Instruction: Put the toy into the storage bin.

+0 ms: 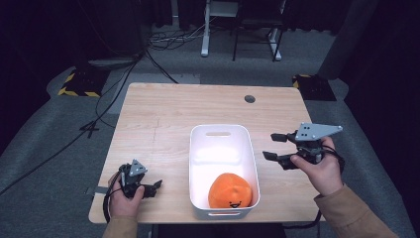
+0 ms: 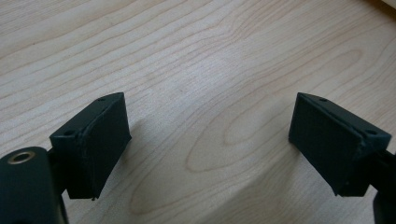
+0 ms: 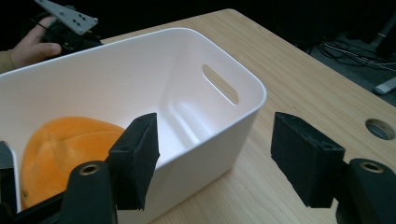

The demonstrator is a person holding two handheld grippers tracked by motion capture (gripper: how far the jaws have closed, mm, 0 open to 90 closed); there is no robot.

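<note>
So we've got a light wooden counter (image 1: pixel 163 124) with a white rectangular plastic bin (image 1: pixel 223 168) sitting in the middle, and a round orange plush toy with a smiley face (image 1: pixel 229 191) tucked into the bin's near end. Our left tool (image 1: pixel 154 187) rests low by the counter's near left corner, well apart from the bin, jaws spread wide over bare wood with nothing between them. Our right tool (image 1: pixel 272 146) hangs just beside the bin's right wall, jaws also wide and empty, pointing toward the bin.
</note>
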